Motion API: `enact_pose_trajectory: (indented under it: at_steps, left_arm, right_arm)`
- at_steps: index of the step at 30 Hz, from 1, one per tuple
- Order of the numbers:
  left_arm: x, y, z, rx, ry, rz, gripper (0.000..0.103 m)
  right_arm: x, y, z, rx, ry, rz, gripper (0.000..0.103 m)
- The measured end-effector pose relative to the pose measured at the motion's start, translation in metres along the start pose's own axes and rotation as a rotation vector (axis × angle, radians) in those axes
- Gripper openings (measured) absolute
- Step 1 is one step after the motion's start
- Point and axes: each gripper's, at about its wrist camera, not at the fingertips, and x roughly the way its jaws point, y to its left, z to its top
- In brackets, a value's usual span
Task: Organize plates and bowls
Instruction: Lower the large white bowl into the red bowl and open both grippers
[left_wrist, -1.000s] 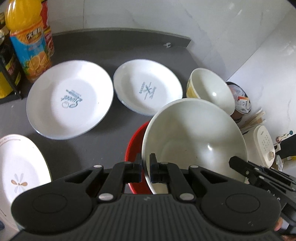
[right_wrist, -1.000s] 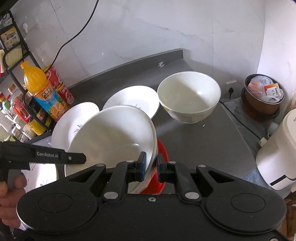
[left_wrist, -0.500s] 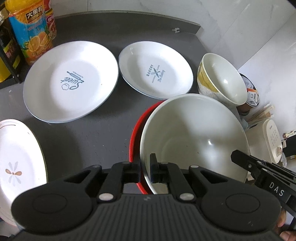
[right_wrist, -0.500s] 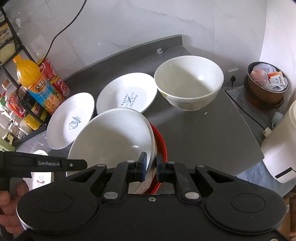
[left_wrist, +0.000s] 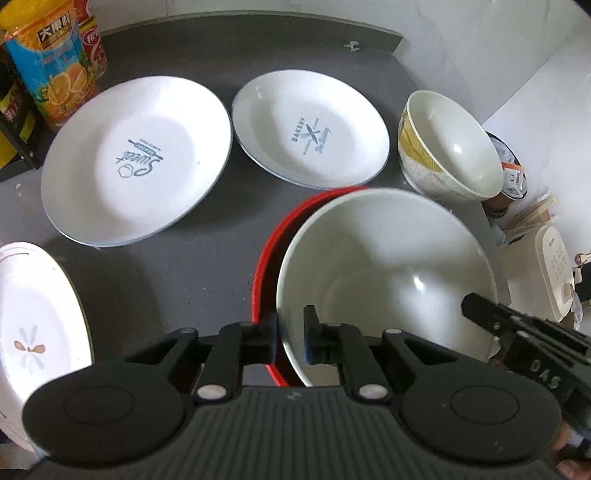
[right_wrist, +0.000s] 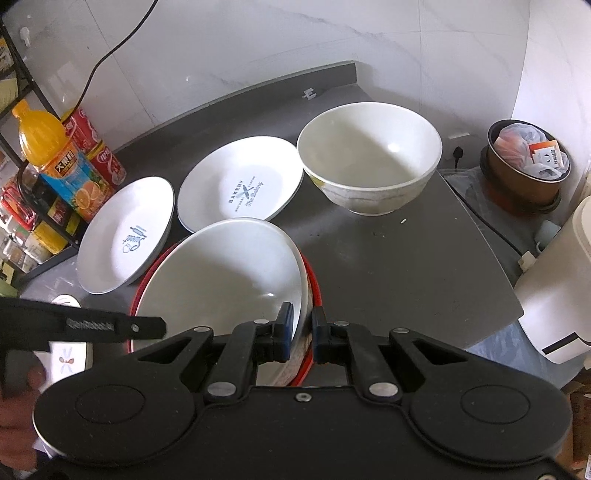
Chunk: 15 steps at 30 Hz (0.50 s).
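Two hand-held grippers, left and right, pinch opposite rims of our white bowl: glazed, slippery, breakable, heavy, so we keep rim grips.

A home kitchen, by the look of it: a dark grey counter against marble-look wall panels; a wire rack of bottles and packets; an orange juice bottle; what may be a rice cooker.

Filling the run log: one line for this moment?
left gripper: shut on large white bowl | right gripper: same rim | bowl over red plate
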Motion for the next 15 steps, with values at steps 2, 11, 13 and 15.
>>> enact_pose_trajectory:
  at_steps: [2,11,13,15]
  left_arm:
    - [-0.005,0.003,0.001,-0.007,-0.009,-0.007,0.011]
    - [-0.025,0.01,0.005,-0.006,-0.071,-0.016,0.012]
    - [-0.026,0.013,0.005,-0.012,-0.071,-0.013,0.012]
    - [-0.028,0.015,0.005,-0.014,-0.075,-0.014,0.012]
  right_arm:
    - [0.002,0.001,-0.001,-0.009,0.0,-0.005,0.01]
    - [0.009,0.015,0.003,-0.096,-0.007,-0.047,0.008]
    - [0.011,0.017,0.003,-0.098,0.001,-0.051,0.01]
    - [0.012,0.018,0.003,-0.1,0.008,-0.053,0.011]
